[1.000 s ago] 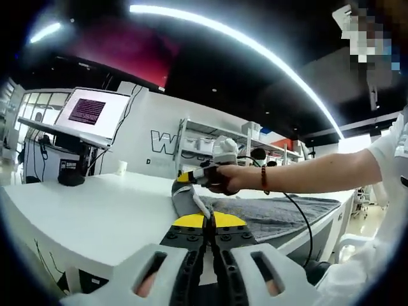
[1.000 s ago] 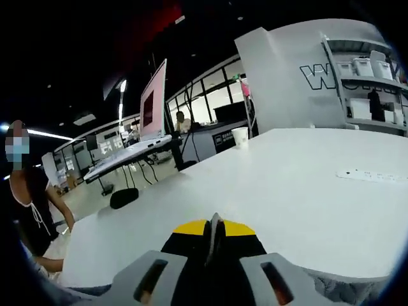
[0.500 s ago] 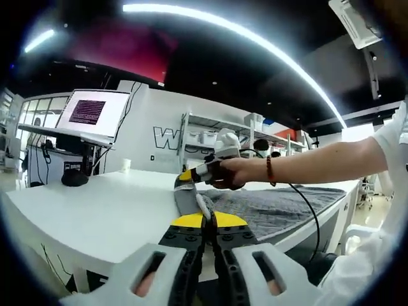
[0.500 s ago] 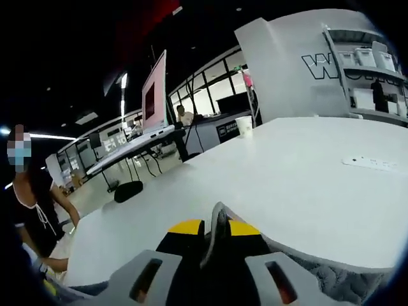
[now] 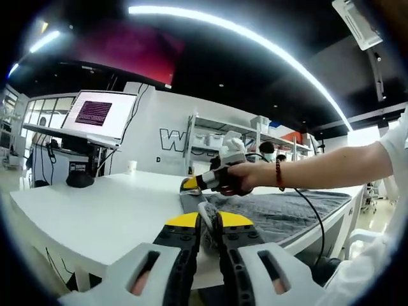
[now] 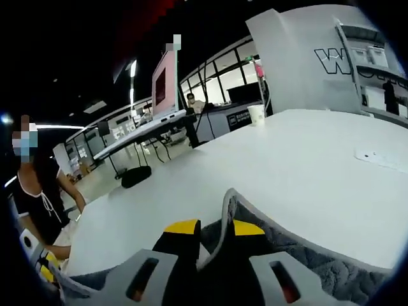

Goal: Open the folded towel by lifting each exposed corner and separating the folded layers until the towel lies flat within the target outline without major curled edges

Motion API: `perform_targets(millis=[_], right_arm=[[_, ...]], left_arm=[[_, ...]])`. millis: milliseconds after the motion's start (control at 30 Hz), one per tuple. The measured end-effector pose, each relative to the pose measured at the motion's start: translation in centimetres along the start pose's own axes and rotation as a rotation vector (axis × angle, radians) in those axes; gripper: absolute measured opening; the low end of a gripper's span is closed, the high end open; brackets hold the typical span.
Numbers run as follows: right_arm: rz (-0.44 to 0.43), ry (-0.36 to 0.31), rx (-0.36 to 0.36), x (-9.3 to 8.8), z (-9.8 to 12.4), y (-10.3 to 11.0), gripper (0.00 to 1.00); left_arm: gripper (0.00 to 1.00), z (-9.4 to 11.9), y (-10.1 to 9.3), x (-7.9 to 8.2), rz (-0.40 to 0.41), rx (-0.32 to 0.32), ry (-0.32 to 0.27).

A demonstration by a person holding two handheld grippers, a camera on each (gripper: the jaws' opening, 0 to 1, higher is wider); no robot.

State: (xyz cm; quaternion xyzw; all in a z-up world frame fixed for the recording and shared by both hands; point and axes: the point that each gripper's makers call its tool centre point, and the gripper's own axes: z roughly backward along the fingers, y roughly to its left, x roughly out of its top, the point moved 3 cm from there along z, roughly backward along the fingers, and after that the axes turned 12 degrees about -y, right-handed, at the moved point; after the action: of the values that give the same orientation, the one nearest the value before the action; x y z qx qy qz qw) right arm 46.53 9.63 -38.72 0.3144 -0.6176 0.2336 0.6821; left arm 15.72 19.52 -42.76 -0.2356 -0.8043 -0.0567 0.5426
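Grey quilted fabric towel [image 5: 280,210] spread on white tabletop [image 5: 95,213], near its front edge. Left gripper [image 5: 208,223] clamped on towel's edge. Right gripper [image 6: 211,231] clenched on a raised towel corner [image 6: 228,207], also seen held in person's hand [image 5: 237,180]. White paper cup [image 6: 256,114] far back.

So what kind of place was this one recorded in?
Probably a lab or open-plan workspace: a long white table, a raised laptop on a stand, storage shelves against a lettered white wall, and strip lights on a dark ceiling.
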Motion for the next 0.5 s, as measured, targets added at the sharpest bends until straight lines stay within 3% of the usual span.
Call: perform_targets(millis=[167,300,500], right_arm=[[-0.010,0.006,0.005,-0.4,-0.4,0.3,0.12],[-0.024,0.005,0.007,-0.5,-0.8,0.1,0.14],[-0.056,0.021,0.004,-2.0,-1.0,0.3,0.17]], left_arm=[[0.03,0.4,0.2,-0.3,0.005,0.008,0.000],[0.03,0.5,0.3,-0.3,-0.001,0.018,0.003],[0.03,0.7,0.3,-0.4,-0.020,0.020,0.020]])
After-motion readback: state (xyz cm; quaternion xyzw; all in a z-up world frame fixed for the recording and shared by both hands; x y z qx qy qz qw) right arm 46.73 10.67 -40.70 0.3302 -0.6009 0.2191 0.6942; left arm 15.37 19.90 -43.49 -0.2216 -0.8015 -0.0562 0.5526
